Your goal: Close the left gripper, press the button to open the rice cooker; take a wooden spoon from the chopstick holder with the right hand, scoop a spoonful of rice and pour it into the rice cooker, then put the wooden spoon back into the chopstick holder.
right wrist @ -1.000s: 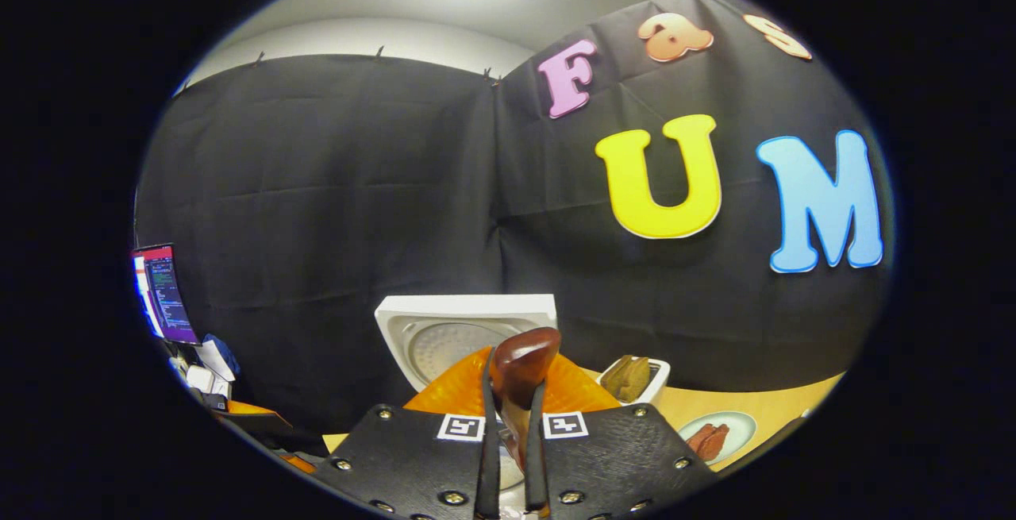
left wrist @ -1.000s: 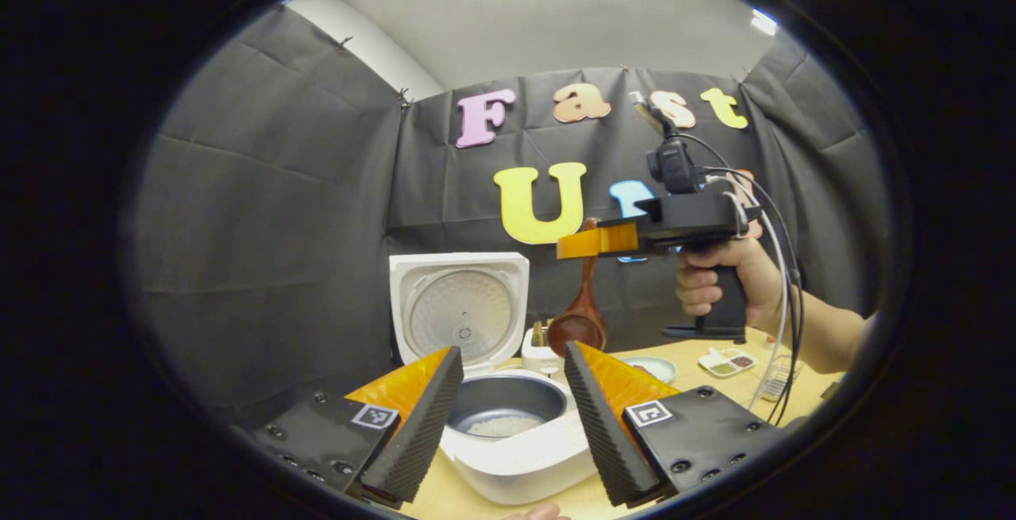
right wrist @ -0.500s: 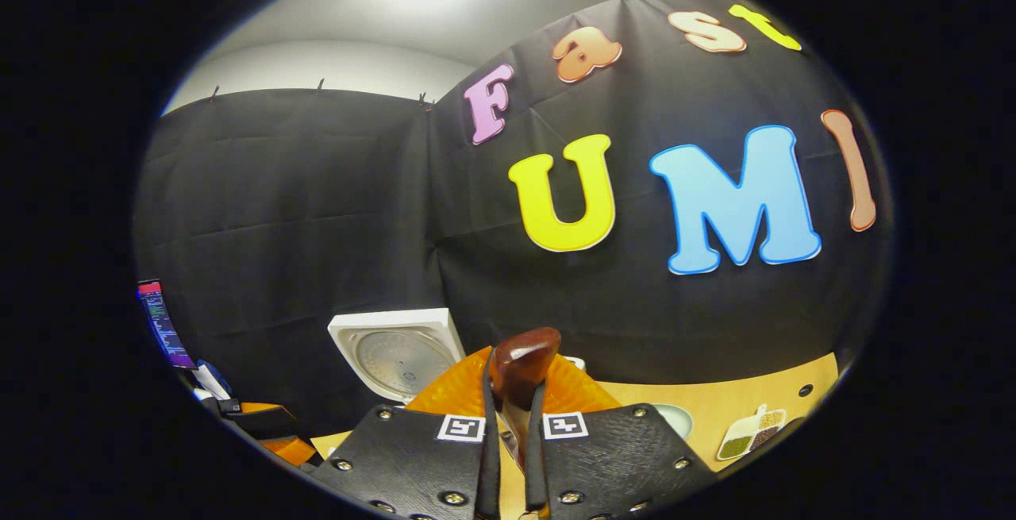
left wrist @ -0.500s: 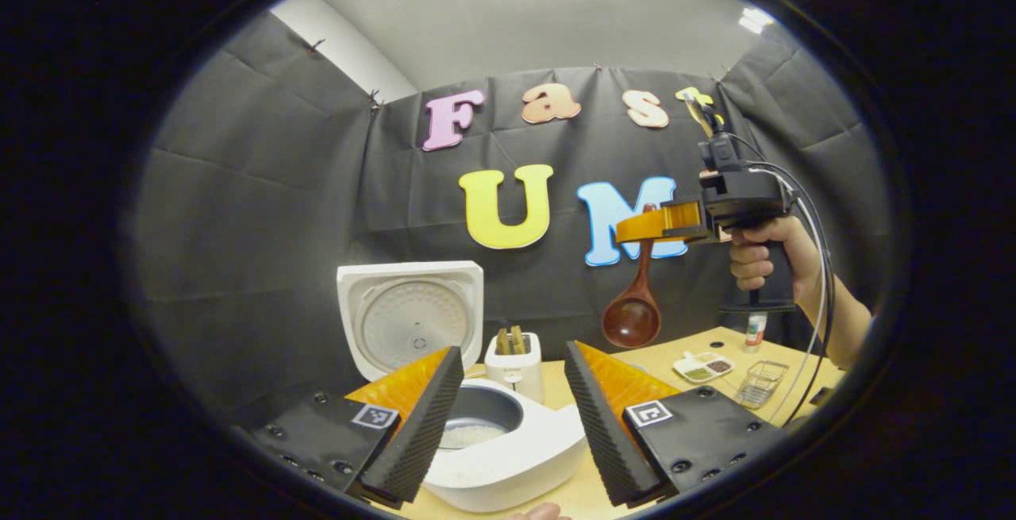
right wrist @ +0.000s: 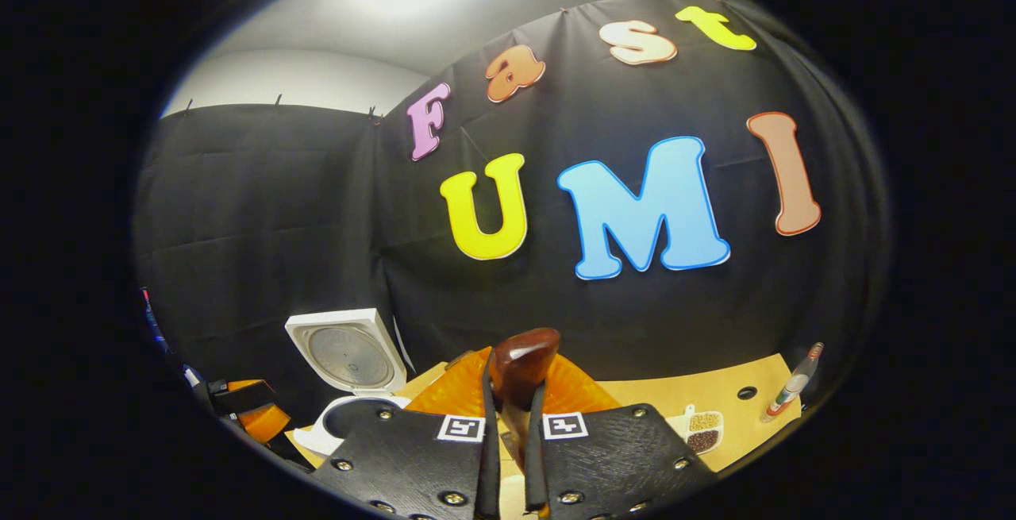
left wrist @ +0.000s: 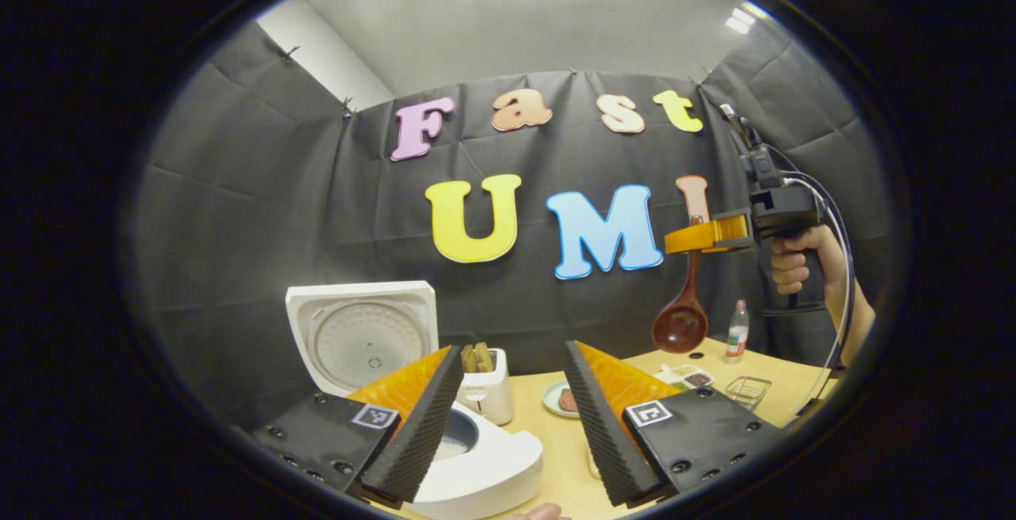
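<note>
The left tool [left wrist: 508, 417] hangs with its two fingers spread, nothing between them, and they cover part of the rice cooker [left wrist: 468, 464] at 7 o'clock, so the rice in the pot is barely visible. Its lid [left wrist: 361, 337] stands open. Beside it, the white chopstick holder [left wrist: 486, 393] pokes out between the fingers.

In the left gripper view the right tool [left wrist: 698, 236] is at 3 o'clock, held in a hand [left wrist: 802, 262], pinching the wooden spoon [left wrist: 684, 310] by the handle so the bowl hangs down above the bench [left wrist: 556, 441]. In the right gripper view I see only the handle's end [right wrist: 520, 365] between the pressed fingers; the bowl is hidden below.

On the wooden bench sit a small plate [left wrist: 562, 399], a divided dish [left wrist: 689, 377], a wire basket [left wrist: 750, 389] and a bottle [left wrist: 738, 329]. Black cloth walls the booth.
</note>
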`<control>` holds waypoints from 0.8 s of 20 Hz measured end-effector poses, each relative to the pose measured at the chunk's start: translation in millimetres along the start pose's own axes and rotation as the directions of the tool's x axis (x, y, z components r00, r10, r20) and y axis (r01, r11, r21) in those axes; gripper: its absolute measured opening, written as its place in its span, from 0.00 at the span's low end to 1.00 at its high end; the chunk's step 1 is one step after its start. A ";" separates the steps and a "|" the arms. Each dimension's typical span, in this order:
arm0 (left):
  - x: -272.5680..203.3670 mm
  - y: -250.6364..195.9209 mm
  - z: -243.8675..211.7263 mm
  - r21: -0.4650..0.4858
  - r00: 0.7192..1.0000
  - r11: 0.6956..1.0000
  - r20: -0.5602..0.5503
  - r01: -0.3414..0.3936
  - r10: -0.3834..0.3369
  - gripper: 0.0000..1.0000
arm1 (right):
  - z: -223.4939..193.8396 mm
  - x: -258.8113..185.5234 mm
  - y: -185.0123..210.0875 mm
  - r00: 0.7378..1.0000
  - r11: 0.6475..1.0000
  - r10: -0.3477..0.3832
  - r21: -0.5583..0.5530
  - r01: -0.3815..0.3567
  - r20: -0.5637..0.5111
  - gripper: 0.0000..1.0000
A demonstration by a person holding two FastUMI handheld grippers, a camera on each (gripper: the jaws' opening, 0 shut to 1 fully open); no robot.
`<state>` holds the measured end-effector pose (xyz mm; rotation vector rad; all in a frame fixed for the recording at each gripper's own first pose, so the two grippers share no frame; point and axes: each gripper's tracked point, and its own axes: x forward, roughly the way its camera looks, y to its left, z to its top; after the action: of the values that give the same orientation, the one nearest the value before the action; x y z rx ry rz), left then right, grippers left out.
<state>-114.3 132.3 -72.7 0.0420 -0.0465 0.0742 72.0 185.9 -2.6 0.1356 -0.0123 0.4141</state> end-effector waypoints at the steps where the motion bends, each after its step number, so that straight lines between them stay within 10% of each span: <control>1: 2.7 -5.9 2.1 -0.007 1.000 1.000 0.002 0.008 -0.008 0.92 | -1.8 -4.9 -9.0 1.000 1.000 -0.009 0.004 0.009 -0.003 0.13; 16: 44.0 -62.4 27.6 -0.037 0.997 0.997 0.021 0.074 -0.074 0.92 | 3.9 -89.3 -121.0 0.985 0.984 -0.173 0.035 0.174 -0.007 0.12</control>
<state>-67.1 72.1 -45.6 0.0070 -0.0659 -0.0013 38.9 39.9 -17.9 0.1697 0.0106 0.2404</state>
